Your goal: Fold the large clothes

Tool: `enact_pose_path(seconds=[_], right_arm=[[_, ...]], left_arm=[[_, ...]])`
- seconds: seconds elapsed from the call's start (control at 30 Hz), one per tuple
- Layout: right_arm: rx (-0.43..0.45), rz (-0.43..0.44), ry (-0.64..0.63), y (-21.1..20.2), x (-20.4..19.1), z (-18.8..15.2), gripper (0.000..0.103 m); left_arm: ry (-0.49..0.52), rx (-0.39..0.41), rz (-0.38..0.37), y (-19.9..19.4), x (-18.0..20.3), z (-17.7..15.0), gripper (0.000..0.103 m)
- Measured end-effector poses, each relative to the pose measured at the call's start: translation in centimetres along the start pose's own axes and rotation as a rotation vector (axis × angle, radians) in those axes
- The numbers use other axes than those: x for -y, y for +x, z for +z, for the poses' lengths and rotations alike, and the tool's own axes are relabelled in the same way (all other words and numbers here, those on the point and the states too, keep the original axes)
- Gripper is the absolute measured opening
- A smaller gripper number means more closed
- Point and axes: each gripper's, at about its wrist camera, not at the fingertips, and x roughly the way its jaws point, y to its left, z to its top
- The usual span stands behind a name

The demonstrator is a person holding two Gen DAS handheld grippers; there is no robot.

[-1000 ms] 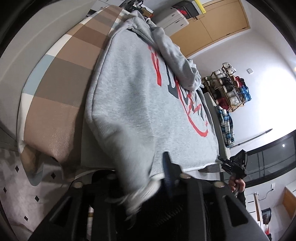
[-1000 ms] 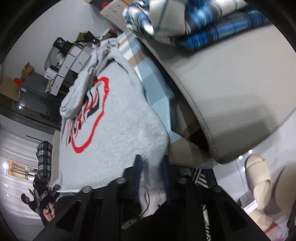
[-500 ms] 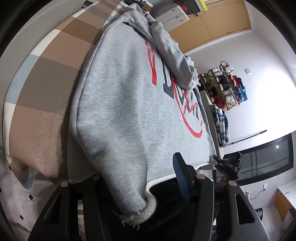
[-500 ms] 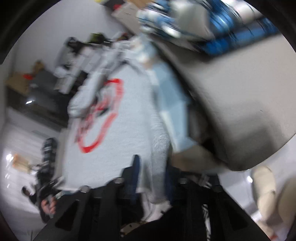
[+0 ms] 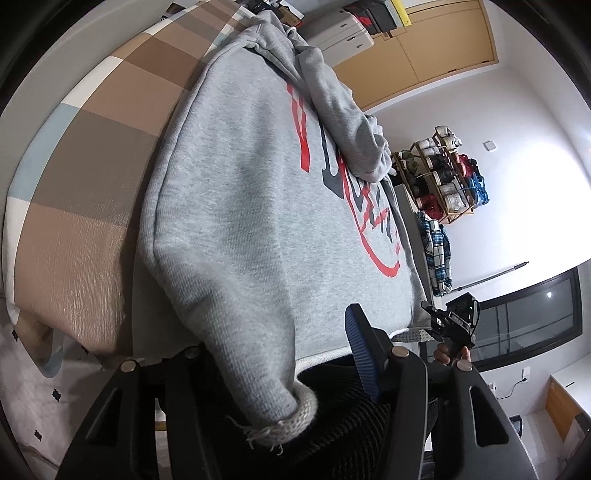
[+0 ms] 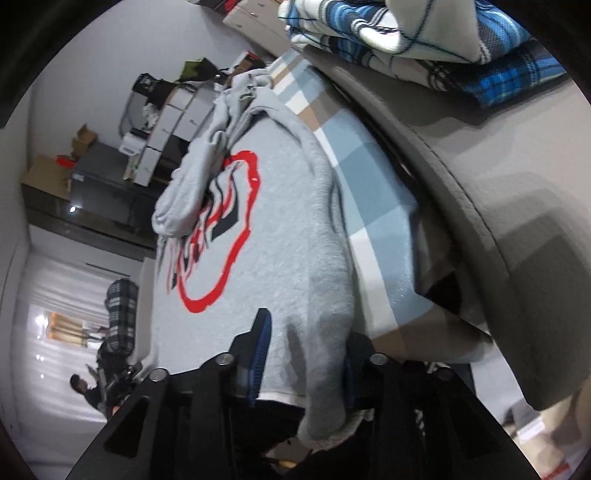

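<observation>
A grey sweatshirt (image 5: 258, 206) with a red and black print lies on a checked bed cover (image 5: 88, 155), one sleeve folded across its chest. It also fills the right wrist view (image 6: 280, 236). My left gripper (image 5: 280, 365) has opened, and the hem corner with its ribbed cuff (image 5: 291, 417) droops between the fingers. My right gripper (image 6: 303, 354) is open too, with the other hem corner (image 6: 325, 417) hanging loose between its blue pads. The right gripper shows in the left wrist view (image 5: 452, 321), held by a hand.
A grey padded headboard or sofa arm (image 6: 498, 192) runs along the right of the bed, with a folded blue plaid blanket (image 6: 424, 33) on it. A shelf of yarn (image 5: 447, 177) and wooden cupboards (image 5: 436, 40) stand beyond. A patterned rug (image 5: 33, 398) lies below the bed edge.
Both grippers have opened and let go of the hem corners. The sweatshirt's lower edge has slackened and now droops between the fingers.
</observation>
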Motion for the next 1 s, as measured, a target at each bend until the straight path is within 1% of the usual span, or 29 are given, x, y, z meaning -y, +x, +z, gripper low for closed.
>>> enact_pose_path(seconds=[0.03,0.07,0.1,0.13,0.23,0.27,0.3,0.37,0.4,0.43,0.5,0.57,0.6,0.63,0.7,0.77,0.83,0.9,1.0], right_arm=[[0.003,0.016,-0.011,0.0,0.0,-0.1,0.041],[0.004,0.024,-0.022,0.0,-0.1,-0.1,0.045],[0.008,0.046,-0.017,0.0,0.0,-0.2,0.052],[0.01,0.068,0.005,0.3,-0.1,0.0,0.054],[0.032,0.16,0.16,0.3,1.5,0.3,0.054],[0.034,0.177,0.187,0.3,1.8,0.4,0.052],[0.035,0.157,0.167,0.3,1.6,0.5,0.045],[0.053,0.069,0.082,0.3,0.5,0.4,0.036],[0.063,0.043,0.057,0.4,0.2,0.3,0.032],[0.063,0.014,0.044,0.4,-0.1,0.3,0.03],[0.053,-0.027,0.057,0.5,-0.2,0.4,0.022],[0.031,-0.056,0.055,0.7,-0.5,0.7,0.018],[0.017,-0.096,0.034,0.8,-0.9,0.8,0.01],[0.013,-0.119,0.031,0.8,-0.8,0.9,0.007],[0.025,-0.144,0.024,0.9,-0.9,0.7,0.007],[0.046,-0.194,-0.048,1.0,-1.9,0.4,0.006],[0.059,-0.196,-0.084,0.8,-2.5,0.2,0.005],[0.089,-0.224,-0.117,0.1,-3.0,0.2,0.005],[0.083,-0.24,-0.147,0.0,-3.6,0.2,0.005]], left_arm=[[-0.001,0.001,-0.002,0.0,0.0,0.0,0.049],[-0.002,0.001,-0.004,0.0,0.0,0.0,0.049],[-0.004,0.001,-0.006,0.0,-0.1,0.0,0.049],[-0.006,0.002,-0.007,0.0,-0.1,0.0,0.049],[-0.004,0.004,-0.004,-0.1,0.0,0.0,0.049],[-0.003,0.005,-0.003,-0.1,-0.1,0.0,0.049],[-0.002,0.006,-0.001,0.0,0.0,0.0,0.049],[0.001,0.008,0.002,-0.1,0.0,0.0,0.049],[0.001,0.008,0.002,-0.1,0.0,0.0,0.049],[0.0,0.008,0.001,-0.1,0.0,0.0,0.049],[-0.004,0.009,-0.002,-0.1,0.0,0.0,0.049],[-0.009,0.009,-0.003,0.0,0.0,0.0,0.049],[-0.011,0.008,-0.002,0.0,0.0,0.0,0.049],[-0.01,0.006,0.0,0.1,0.1,0.1,0.049],[-0.007,0.004,0.005,0.1,0.2,0.1,0.049],[-0.004,-0.001,0.013,0.2,0.3,0.2,0.049],[0.002,-0.007,0.025,0.3,0.5,0.3,0.049],[0.015,-0.014,0.047,0.5,0.8,0.4,0.049],[0.008,-0.032,0.091,0.8,1.2,0.8,0.049]])
